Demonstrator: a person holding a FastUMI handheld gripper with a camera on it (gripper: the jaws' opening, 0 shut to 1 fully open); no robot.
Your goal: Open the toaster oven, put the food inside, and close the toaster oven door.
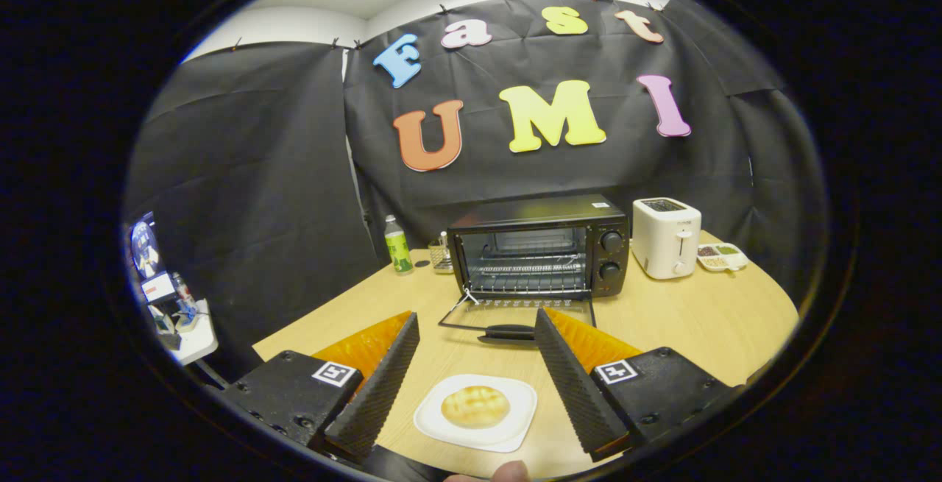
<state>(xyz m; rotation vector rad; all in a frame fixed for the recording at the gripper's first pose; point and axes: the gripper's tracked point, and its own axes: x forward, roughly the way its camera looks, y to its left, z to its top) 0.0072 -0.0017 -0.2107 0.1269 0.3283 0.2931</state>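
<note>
The toaster oven [541, 250] door [519, 314] is open at the table's [684, 313] rear. The bun [475, 405] remains on its plate [434, 417]; the gripper [476, 335] is spread, empty. Loading and closing remain.

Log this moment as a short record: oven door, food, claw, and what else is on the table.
oven: black toaster oven at the back of the wooden table, rack bare
door: oven door folded down flat, open
food: bun on a white plate, between the fingers, not gripped
claw: claw open, fingers spread either side of the plate
others: white toaster right of the oven, green bottle left of it
step left: load bun, close door
</note>
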